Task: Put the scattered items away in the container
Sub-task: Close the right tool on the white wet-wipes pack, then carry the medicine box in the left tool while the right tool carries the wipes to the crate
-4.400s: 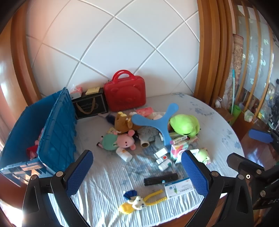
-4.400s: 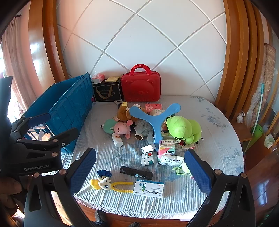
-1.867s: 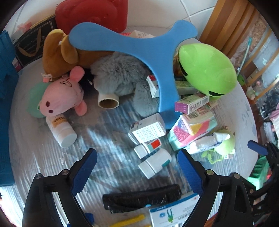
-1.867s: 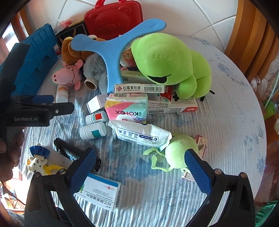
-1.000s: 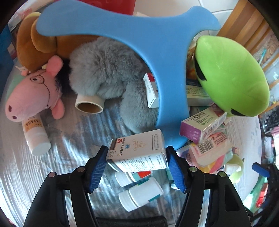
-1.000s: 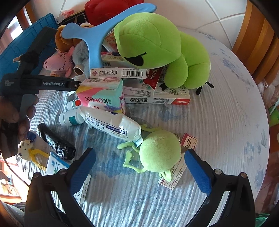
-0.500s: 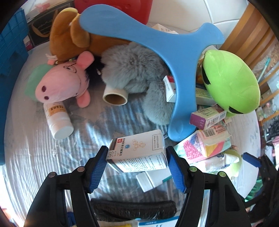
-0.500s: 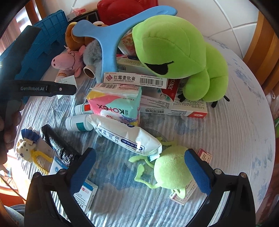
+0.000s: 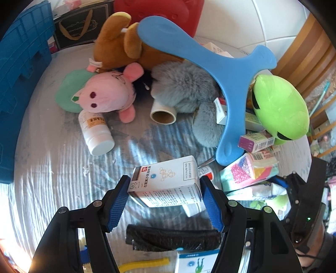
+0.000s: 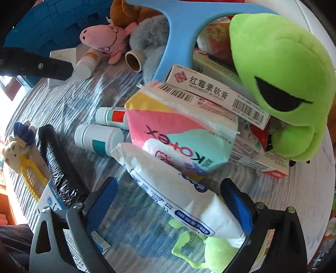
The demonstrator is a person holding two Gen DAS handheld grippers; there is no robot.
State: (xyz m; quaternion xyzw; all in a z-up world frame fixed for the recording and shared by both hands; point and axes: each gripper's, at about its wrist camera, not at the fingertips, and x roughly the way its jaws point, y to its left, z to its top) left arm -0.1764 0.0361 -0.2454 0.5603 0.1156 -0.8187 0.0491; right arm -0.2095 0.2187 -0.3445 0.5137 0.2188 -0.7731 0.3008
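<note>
My left gripper (image 9: 164, 201) is shut on a white medicine box (image 9: 166, 183) and holds it above the table. The blue container (image 9: 19, 63) stands at the left. My right gripper (image 10: 168, 201) is open, its jaws on either side of a white wipes pack (image 10: 178, 193) that lies on the table below a Kotex pack (image 10: 180, 134). The left gripper's finger (image 10: 42, 65) with the box (image 10: 63, 56) also shows in the right wrist view, at the left.
On the table lie a pink pig plush (image 9: 107, 94), a brown plush (image 9: 124, 46), a grey furry toy (image 9: 184, 88), a blue boomerang (image 9: 210, 63), a green plush (image 9: 279, 105), white bottles (image 9: 94, 132), a cardboard roll (image 9: 163, 114), a black roll (image 9: 172, 239) and boxes (image 10: 216, 90). A red case (image 9: 159, 12) stands behind.
My left gripper shut on the white medicine box and lifted it back from the pile. My right gripper moved down and forward until its jaws stand around the white wipes pack.
</note>
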